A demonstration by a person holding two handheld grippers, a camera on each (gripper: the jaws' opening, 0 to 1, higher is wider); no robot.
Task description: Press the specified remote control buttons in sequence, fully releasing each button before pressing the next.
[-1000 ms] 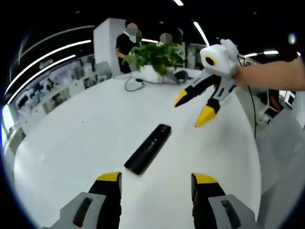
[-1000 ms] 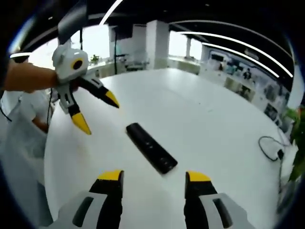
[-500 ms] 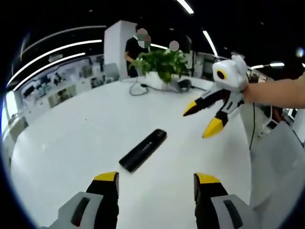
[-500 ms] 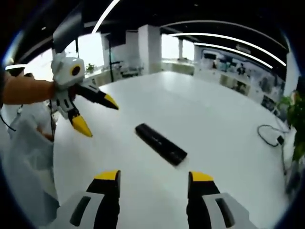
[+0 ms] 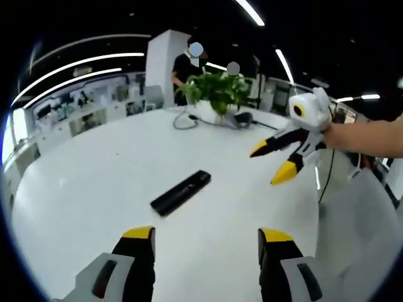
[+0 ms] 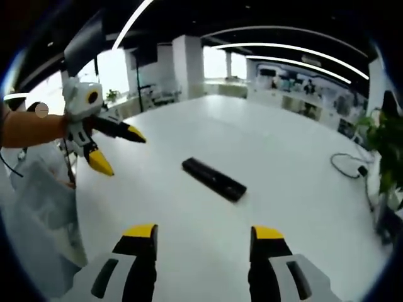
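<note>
On the white tabletop (image 5: 94, 163), black remote (image 5: 181, 192) lies flat at 12 o'clock of left gripper (image 5: 206, 234), untouched. Right gripper (image 6: 203, 231) also hovers clear. Fingers of both spread, empty. Remote judged light, rigid, prone to sliding; steady its long edges, press from above

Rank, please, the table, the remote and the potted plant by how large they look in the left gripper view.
1. White table.
2. Potted plant and black remote look alike in extent; the plant stands farther from the camera, so I leave these two unranked.
</note>
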